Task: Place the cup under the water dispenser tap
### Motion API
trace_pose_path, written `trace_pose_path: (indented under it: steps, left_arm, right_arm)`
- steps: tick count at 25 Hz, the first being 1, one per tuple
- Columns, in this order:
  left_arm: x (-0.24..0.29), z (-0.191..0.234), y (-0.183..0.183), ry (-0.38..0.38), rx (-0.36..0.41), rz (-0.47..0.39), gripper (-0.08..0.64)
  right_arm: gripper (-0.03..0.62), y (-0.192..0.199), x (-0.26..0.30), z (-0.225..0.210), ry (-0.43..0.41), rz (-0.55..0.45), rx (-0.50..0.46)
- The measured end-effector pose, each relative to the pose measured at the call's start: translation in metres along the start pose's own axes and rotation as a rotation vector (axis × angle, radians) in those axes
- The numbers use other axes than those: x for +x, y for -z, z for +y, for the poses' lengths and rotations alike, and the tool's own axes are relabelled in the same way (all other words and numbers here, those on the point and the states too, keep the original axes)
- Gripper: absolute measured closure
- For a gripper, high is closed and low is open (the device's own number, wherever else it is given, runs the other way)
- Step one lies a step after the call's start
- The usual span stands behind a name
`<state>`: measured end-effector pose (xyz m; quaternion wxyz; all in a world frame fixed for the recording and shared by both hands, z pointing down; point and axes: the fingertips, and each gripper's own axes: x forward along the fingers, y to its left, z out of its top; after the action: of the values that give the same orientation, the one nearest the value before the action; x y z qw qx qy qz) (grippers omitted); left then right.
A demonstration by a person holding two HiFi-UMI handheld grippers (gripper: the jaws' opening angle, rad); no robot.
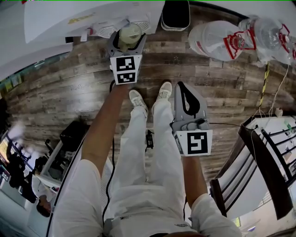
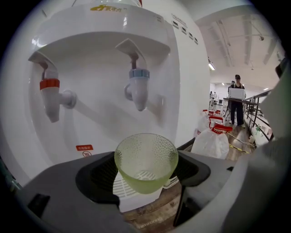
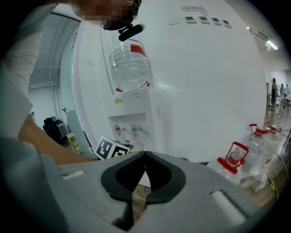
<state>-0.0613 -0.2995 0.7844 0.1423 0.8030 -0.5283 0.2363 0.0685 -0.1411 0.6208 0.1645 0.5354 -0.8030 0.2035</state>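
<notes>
A pale green textured glass cup (image 2: pixel 145 161) stands upright between the jaws of my left gripper (image 2: pixel 145 170), which is shut on it. The cup hangs just above the white drip grille (image 2: pixel 129 191) of the white water dispenser (image 2: pixel 109 50), below and slightly in front of the blue tap (image 2: pixel 138 86). The red tap (image 2: pixel 51 93) is to the left. In the head view the cup (image 1: pixel 129 33) and left gripper (image 1: pixel 128 39) are up against the dispenser (image 1: pixel 69 18). My right gripper (image 1: pixel 187 104) hangs back over the floor, shut with nothing in it (image 3: pixel 144 159).
Large water bottles (image 1: pixel 217 39) with red handles lie on the wood floor right of the dispenser, next to a black bin (image 1: pixel 175 14). A dark-framed chair (image 1: pixel 259 171) stands at the right. The person's shoes (image 1: pixel 138 99) are below the left gripper. A person carrying a box (image 2: pixel 236 98) stands far off.
</notes>
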Motion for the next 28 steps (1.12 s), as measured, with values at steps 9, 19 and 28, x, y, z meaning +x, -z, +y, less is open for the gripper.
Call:
trace_pose_path:
  steps: [9,19,28]
  left_arm:
    - [0.018,-0.001,0.004,0.013,0.024,0.005,0.187]
    - [0.034,0.003,0.013,0.025,0.025,0.022,0.186]
    - [0.037,0.003,0.015,0.046,-0.067,0.015,0.151]
  right_arm:
    - [0.594,0.004,0.004,-0.003,-0.005,0.012,0.003]
    - [0.594,0.007,0.011,-0.006,-0.004,0.02,0.001]
    - [0.594,0.004,0.015,-0.006,-0.003,0.02,0.002]
